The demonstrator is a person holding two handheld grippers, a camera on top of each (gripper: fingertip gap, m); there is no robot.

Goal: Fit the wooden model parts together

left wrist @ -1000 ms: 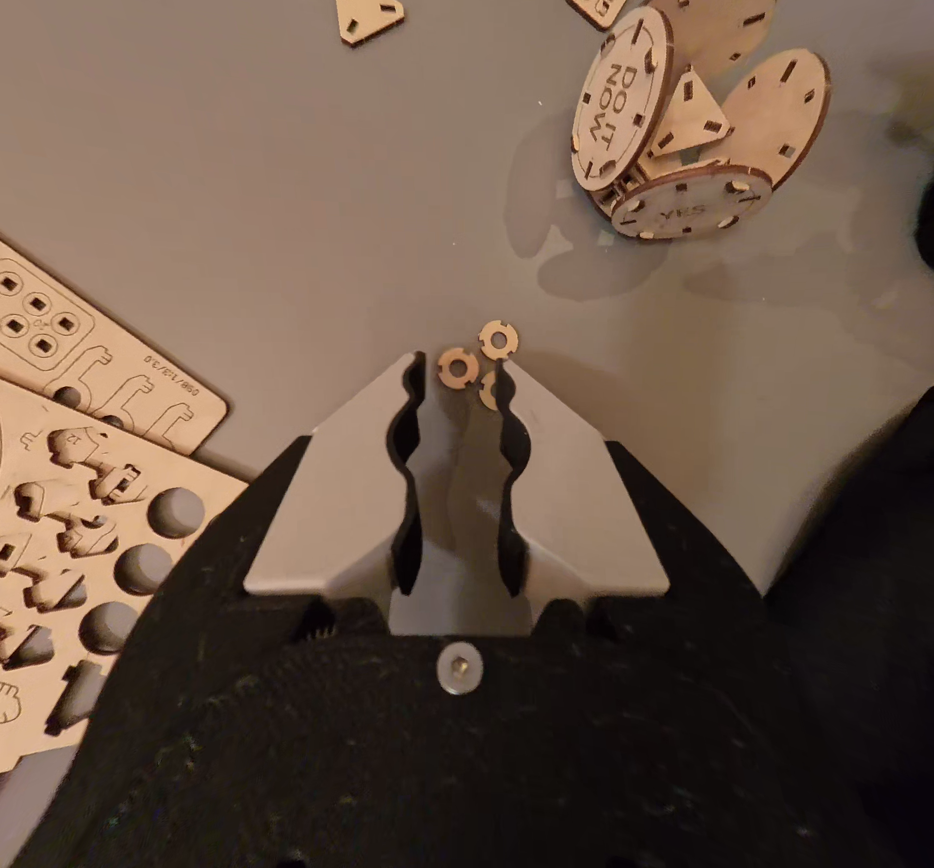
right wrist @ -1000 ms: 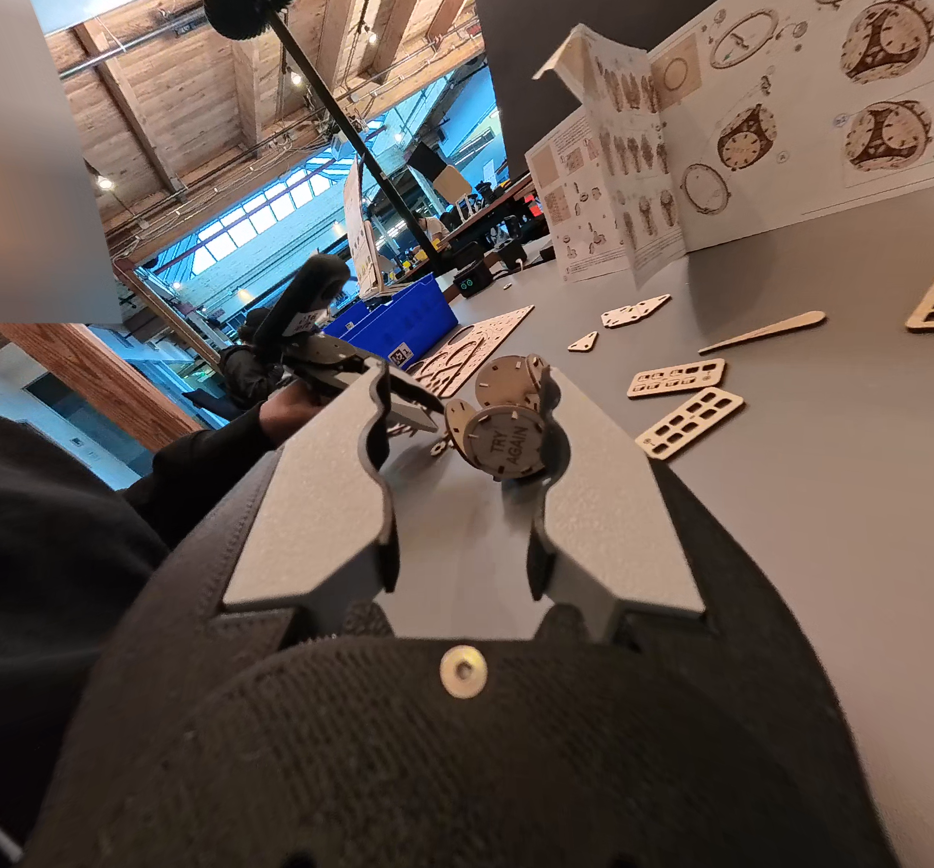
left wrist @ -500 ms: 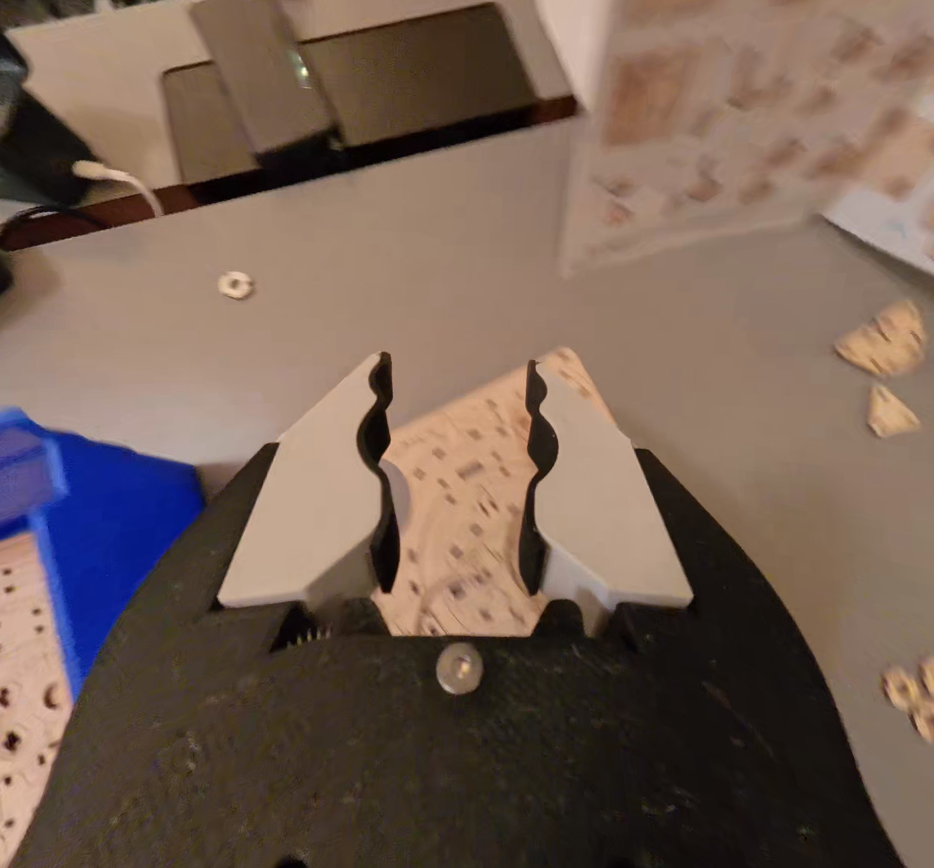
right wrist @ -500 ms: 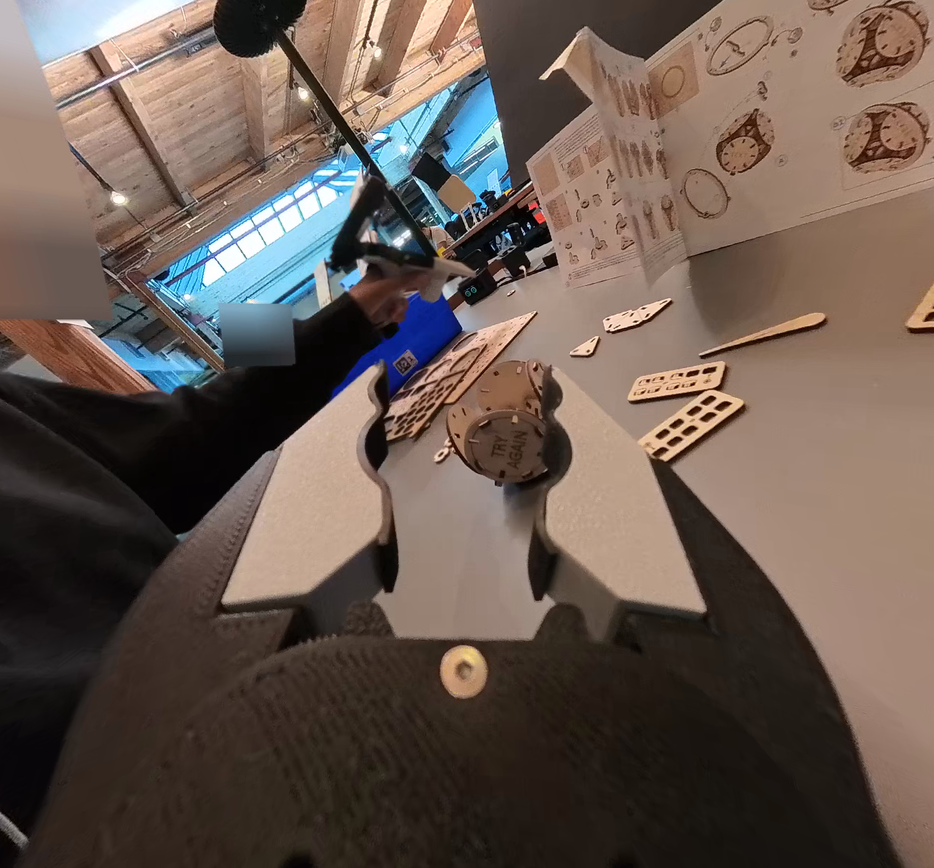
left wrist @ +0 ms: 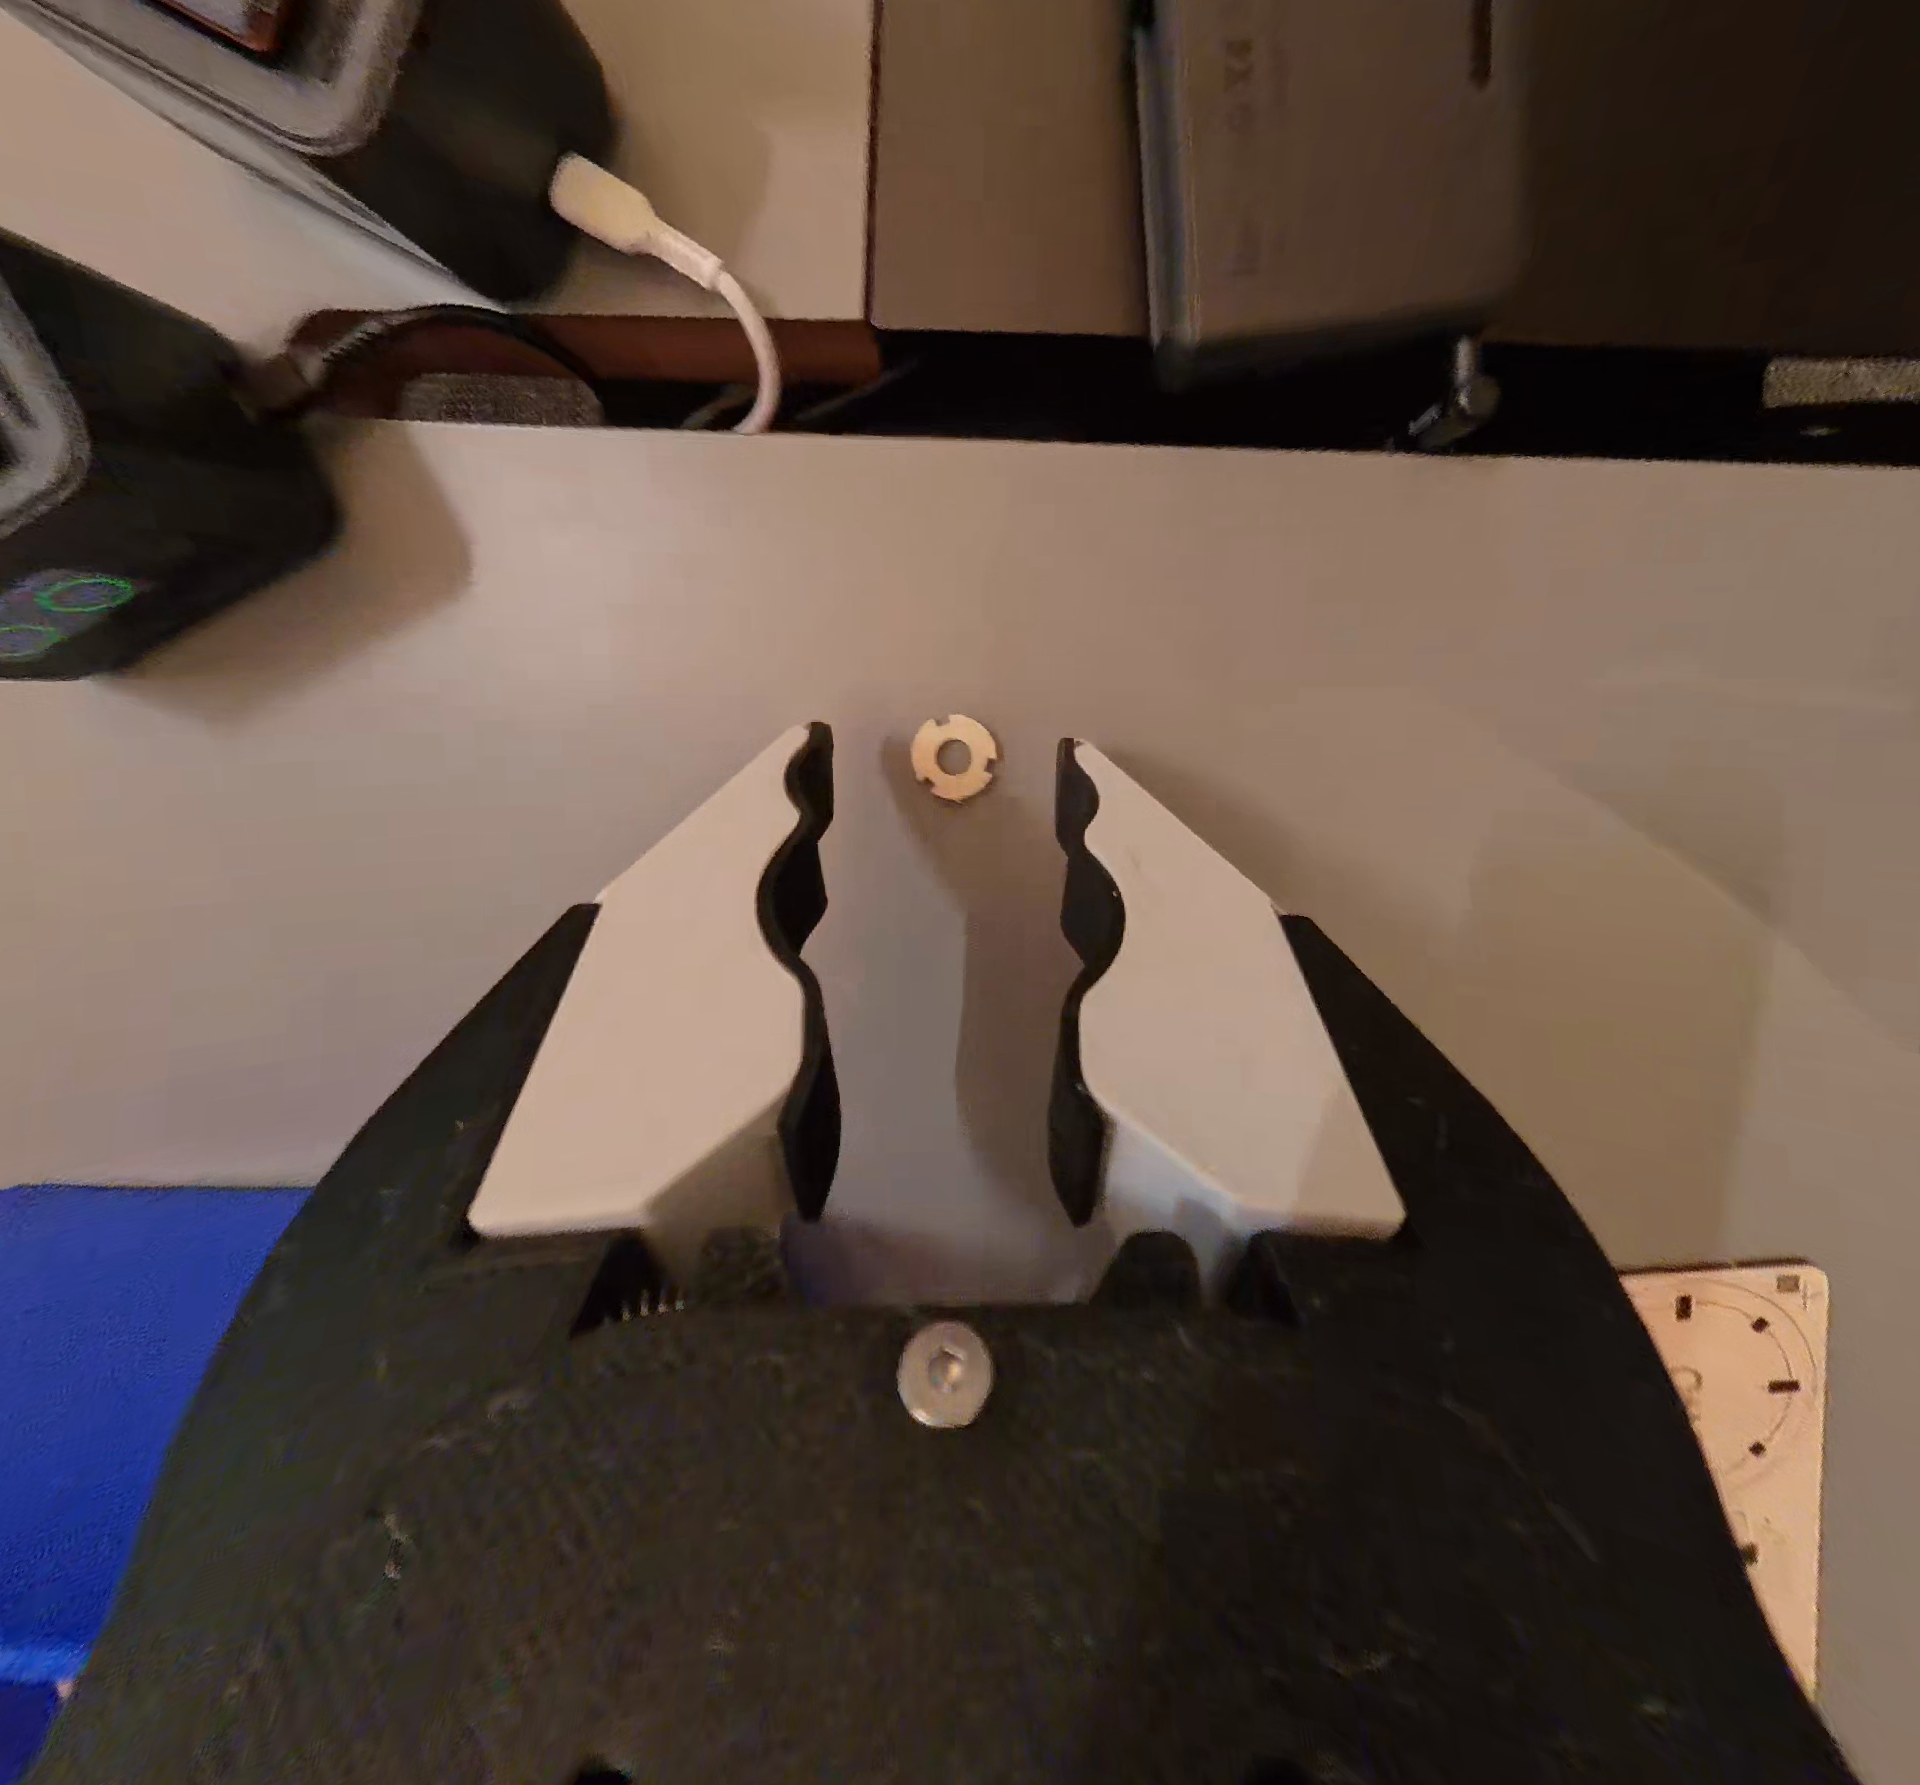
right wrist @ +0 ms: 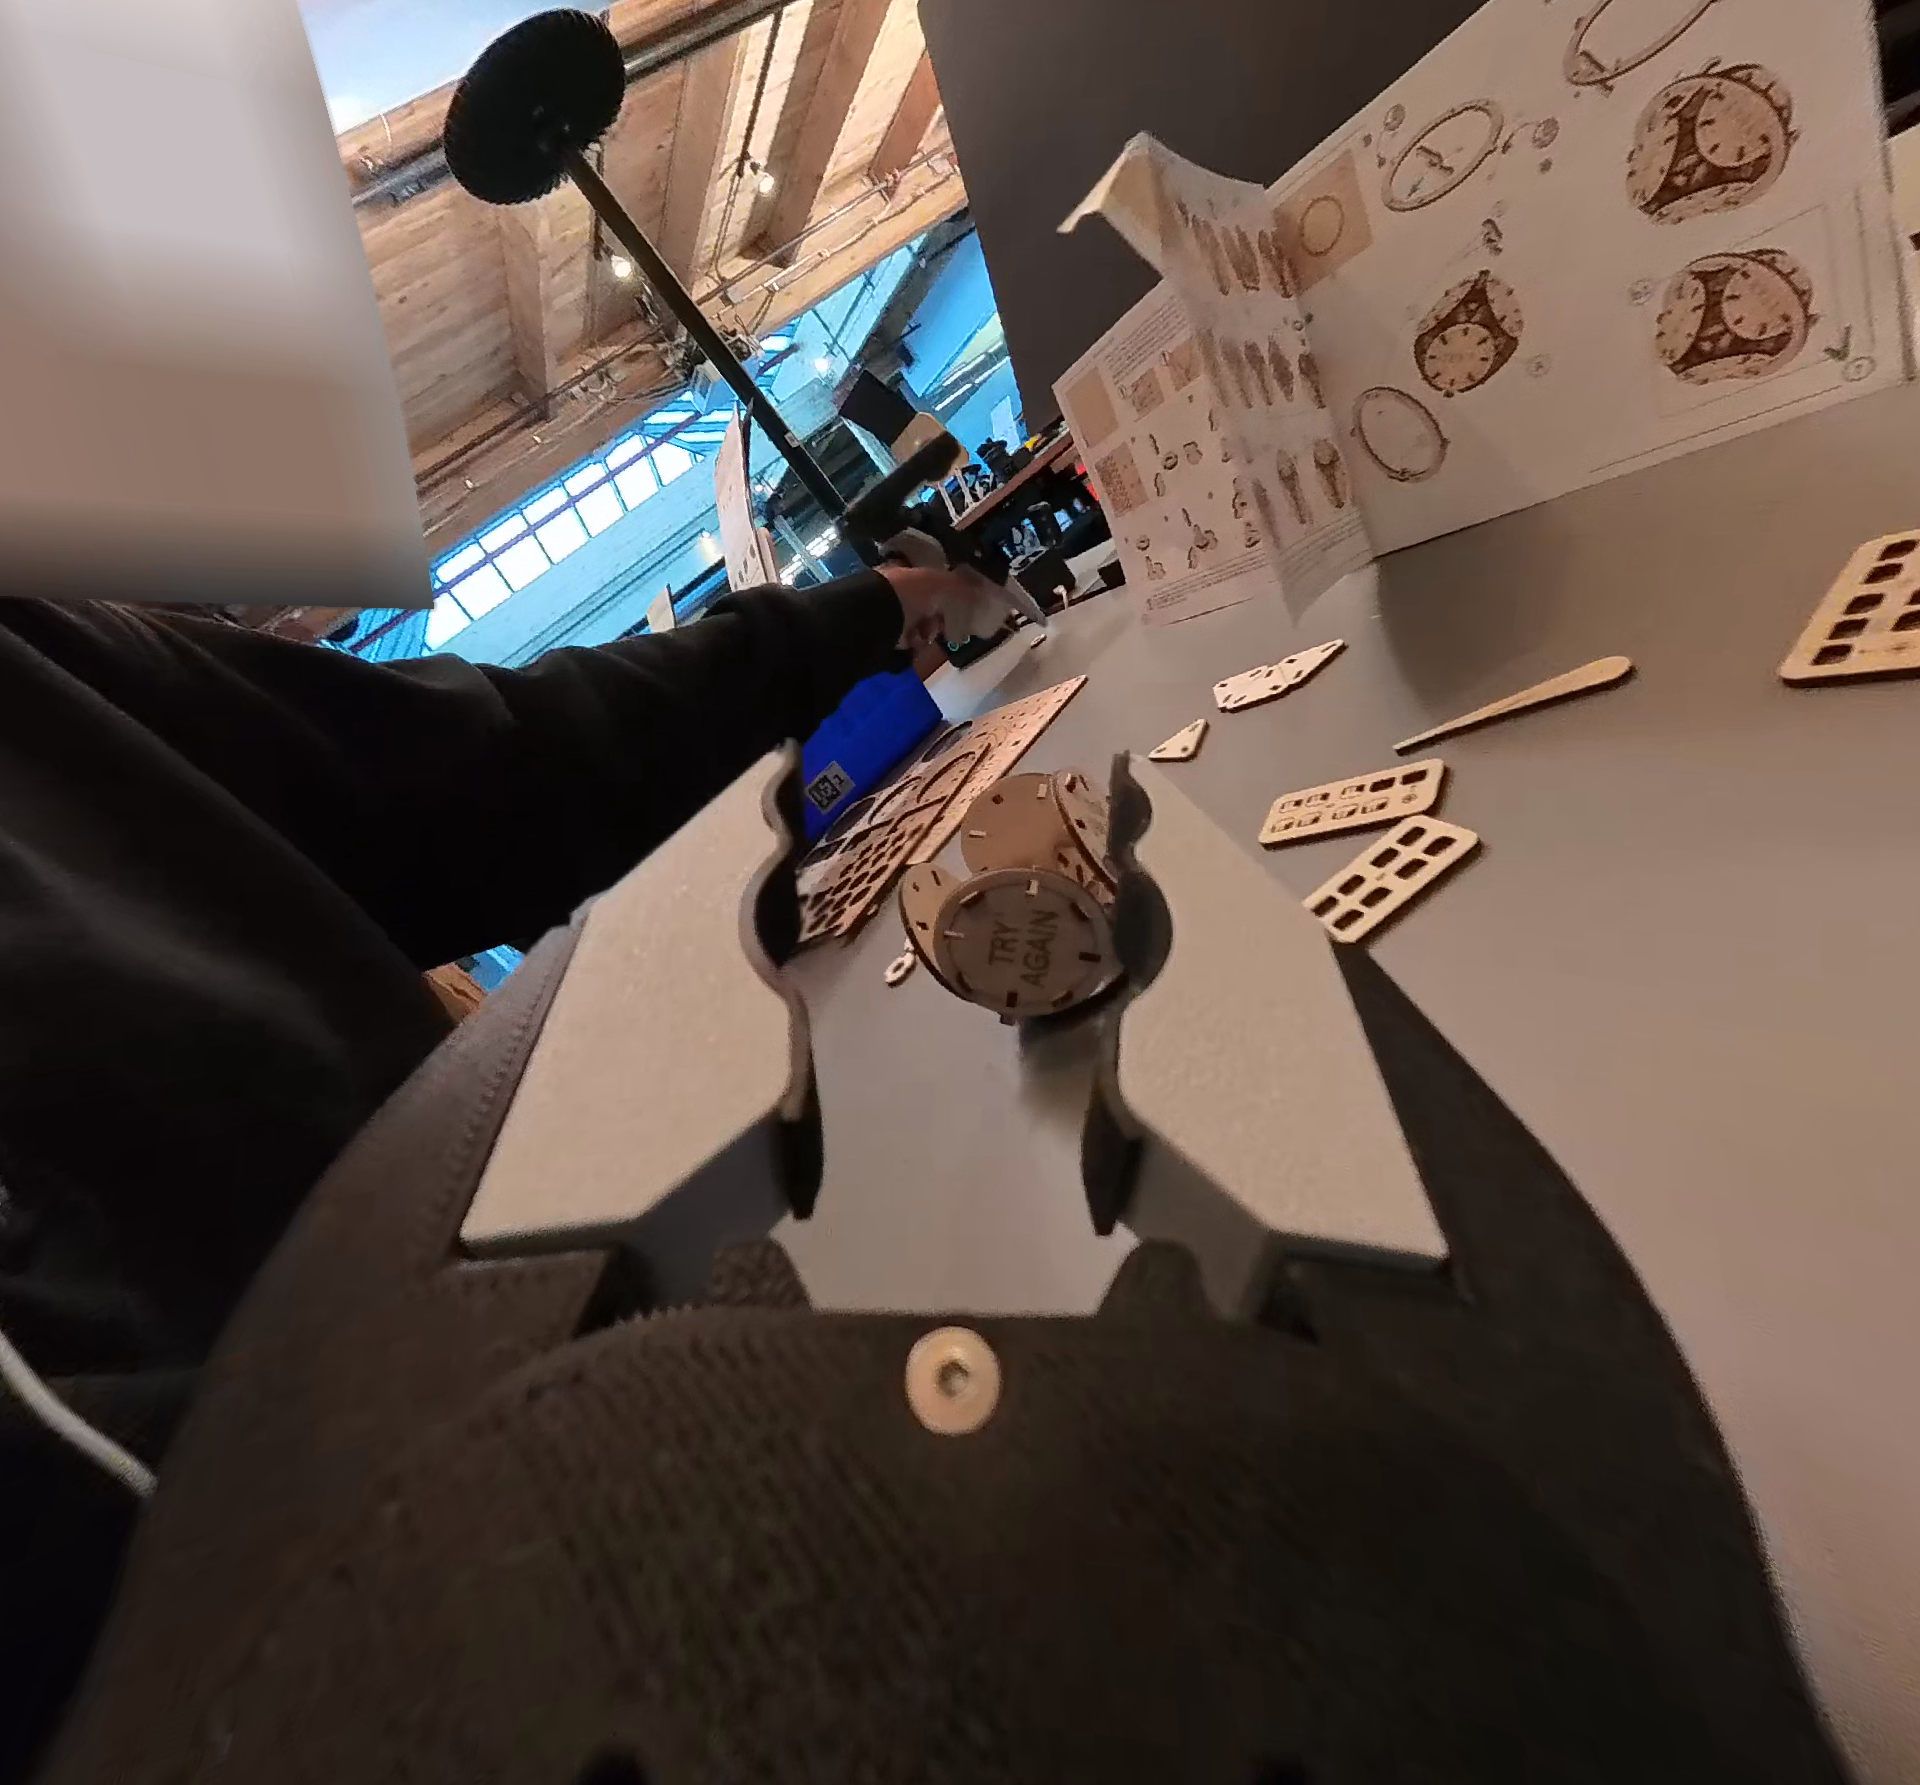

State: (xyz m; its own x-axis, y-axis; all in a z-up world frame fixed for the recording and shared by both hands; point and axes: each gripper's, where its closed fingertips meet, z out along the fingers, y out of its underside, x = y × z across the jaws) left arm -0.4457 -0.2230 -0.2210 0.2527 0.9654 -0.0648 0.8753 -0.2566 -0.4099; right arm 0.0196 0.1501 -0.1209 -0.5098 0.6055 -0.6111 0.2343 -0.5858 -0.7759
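left gripper (left wrist: 943,748): jaws spread, nothing in the grasp; tips poised low over the grey table (left wrist: 1455,696), near its far edge
small wooden ring (left wrist: 955,757): pale, notched rim, centre hole; lies flat on the table between the two fingertips, clear gap to either pad, so not gripped
around left gripper: black device with green ring lights (left wrist: 114,540) to the left; second dark device with a white cable (left wrist: 665,249) beyond the table edge; blue bin (left wrist: 125,1403) lower left; corner of a wooden parts sheet (left wrist: 1745,1423) lower right
right gripper (right wrist: 951,785): jaws wide apart, low over the table; left pad visibly clear of everything
wooden disc assembly (right wrist: 1023,940): several slotted discs joined into a rough ball, standing on the table; it sits against the inner side of the right finger (right wrist: 1226,966), contact there cannot be told; not clamped, since the other pad stands well off
around right gripper: cut-out wooden sheet (right wrist: 935,800) just behind the assembly; loose slotted plates (right wrist: 1351,800); a thin wooden stick (right wrist: 1517,701); folded instruction sheet (right wrist: 1455,333) standing at the back
person: dark sleeve (right wrist: 520,748) stretched across the table toward the far edge
progress: assembly stands partly built, loose pieces lie about; ring not lifted
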